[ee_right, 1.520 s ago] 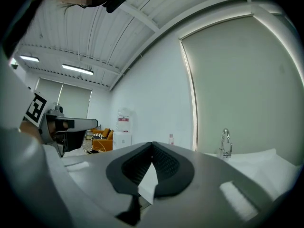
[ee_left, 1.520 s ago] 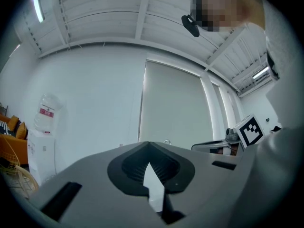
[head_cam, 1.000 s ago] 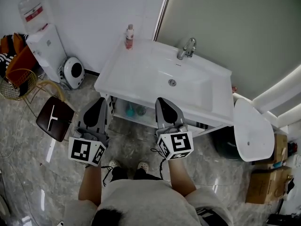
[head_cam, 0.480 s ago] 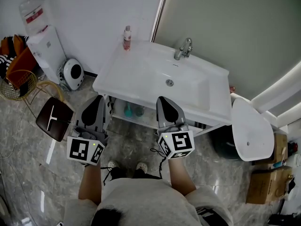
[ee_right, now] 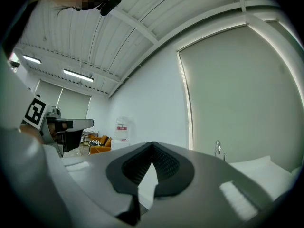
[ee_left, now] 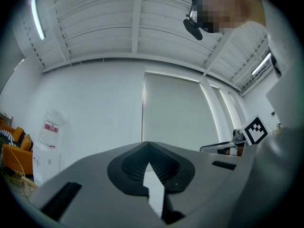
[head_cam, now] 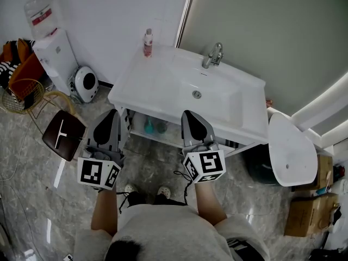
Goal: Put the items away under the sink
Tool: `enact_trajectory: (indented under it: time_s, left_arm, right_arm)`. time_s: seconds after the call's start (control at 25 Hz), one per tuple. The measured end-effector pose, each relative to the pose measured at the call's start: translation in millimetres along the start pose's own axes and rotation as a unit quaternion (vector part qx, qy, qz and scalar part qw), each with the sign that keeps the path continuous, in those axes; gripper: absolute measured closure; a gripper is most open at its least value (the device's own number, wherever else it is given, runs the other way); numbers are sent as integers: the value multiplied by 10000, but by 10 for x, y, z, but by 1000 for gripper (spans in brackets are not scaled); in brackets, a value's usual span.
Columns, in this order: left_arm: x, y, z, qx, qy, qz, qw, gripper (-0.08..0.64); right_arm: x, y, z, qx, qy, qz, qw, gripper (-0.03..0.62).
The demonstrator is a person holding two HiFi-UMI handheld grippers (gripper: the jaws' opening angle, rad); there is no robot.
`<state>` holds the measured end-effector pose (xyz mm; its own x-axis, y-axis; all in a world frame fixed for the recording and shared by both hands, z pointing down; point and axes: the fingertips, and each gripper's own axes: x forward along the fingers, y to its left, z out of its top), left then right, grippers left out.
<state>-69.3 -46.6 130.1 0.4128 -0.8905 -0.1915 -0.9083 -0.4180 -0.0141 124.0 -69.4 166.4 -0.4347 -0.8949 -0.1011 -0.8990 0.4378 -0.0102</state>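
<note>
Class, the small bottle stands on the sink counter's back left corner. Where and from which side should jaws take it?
Probably the bottle round its body, below the cap, coming level from the front: it stands upright and slim, wall behind, bare counter before it.

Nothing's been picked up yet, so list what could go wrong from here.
The bottle stands at the counter's back corner, beyond the shut left gripper and right gripper; a clumsy reach could tip it off the edge. The shelf under the sink already holds teal items, which a newcomer might knock over.
</note>
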Motion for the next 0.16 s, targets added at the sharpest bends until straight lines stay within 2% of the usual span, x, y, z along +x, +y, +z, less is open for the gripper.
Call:
enact_trajectory:
  time_s: [0.16]
  left_arm:
    - [-15,-15,1,14,15,-10,10000,561]
  right_arm:
    - [-3,17,19,10,-30,21,10000,581]
